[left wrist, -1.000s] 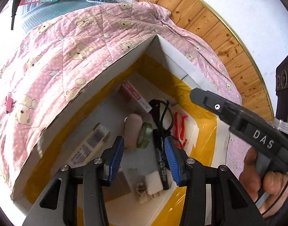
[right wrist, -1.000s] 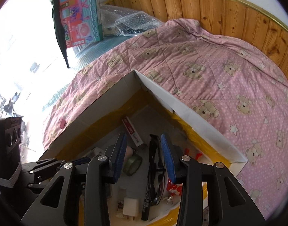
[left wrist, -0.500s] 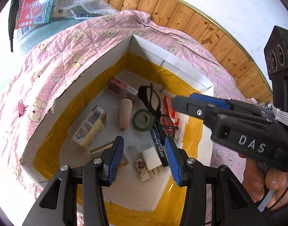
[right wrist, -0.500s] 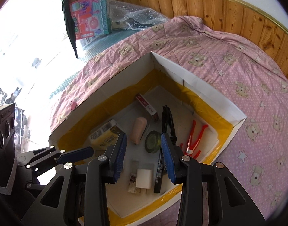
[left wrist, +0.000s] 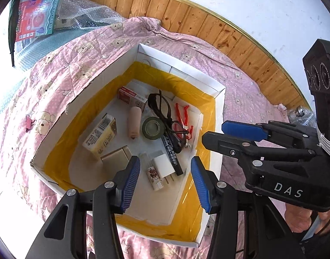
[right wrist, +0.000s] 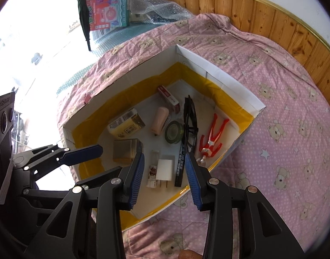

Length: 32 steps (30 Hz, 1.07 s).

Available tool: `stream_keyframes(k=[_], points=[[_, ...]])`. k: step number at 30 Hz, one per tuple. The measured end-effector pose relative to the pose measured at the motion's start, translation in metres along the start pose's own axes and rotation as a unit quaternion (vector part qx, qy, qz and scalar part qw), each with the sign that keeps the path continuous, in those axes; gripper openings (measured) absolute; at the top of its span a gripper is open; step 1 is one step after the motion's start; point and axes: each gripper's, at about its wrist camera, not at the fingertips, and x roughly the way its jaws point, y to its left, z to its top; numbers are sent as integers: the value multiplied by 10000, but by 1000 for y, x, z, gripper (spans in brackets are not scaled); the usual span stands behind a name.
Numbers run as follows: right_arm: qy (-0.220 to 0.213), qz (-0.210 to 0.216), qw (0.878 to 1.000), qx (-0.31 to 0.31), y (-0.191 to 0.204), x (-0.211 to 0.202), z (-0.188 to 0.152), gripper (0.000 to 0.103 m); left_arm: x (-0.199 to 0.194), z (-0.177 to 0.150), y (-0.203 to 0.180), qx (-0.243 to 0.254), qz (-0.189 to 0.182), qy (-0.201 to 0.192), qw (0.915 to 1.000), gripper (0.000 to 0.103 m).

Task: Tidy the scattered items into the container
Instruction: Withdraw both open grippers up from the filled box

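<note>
Pulled back and up from the box over the last second, both grippers, so that all four walls and the whole floor now show where only the far corner did.

Left wrist view: left gripper held above the near edge of the white cardboard box, blue pads spread wide, nothing between them. Inside, on the yellow-taped floor: red-and-white carton at the far corner, pink cylinder beside a roll of dark tape, black glasses lying over a black marker, red figure by the right wall, cream carton, tan block, white charger plug, small printed tube. Pink binder clip left out on the bear-print quilt, apart from the box's left wall. Right gripper reaching in from the right, above the box rim, fingers apart and empty.

Right wrist view: right gripper over the near corner of the box, pads wide open, holding nothing. Same items on the floor; red figure near the right wall. Binder clip just outside the far-left wall. Left gripper at the left; one blue pad seen, opening not clear from here.
</note>
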Motion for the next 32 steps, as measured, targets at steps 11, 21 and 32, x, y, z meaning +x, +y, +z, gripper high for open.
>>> stream_keyframes(k=[11, 21, 32], points=[[342, -591, 9960, -569, 5, -14, 9, 43, -13, -18, 6, 280, 30, 195, 9994, 57], [1028, -629, 9879, -974, 12, -1, 3, 43, -13, -12, 17, 253, -84, 400, 9988, 57], [1165, -680, 9838, -1182, 26, 6, 6, 43, -9, -3, 19, 260, -151, 428, 9986, 57]])
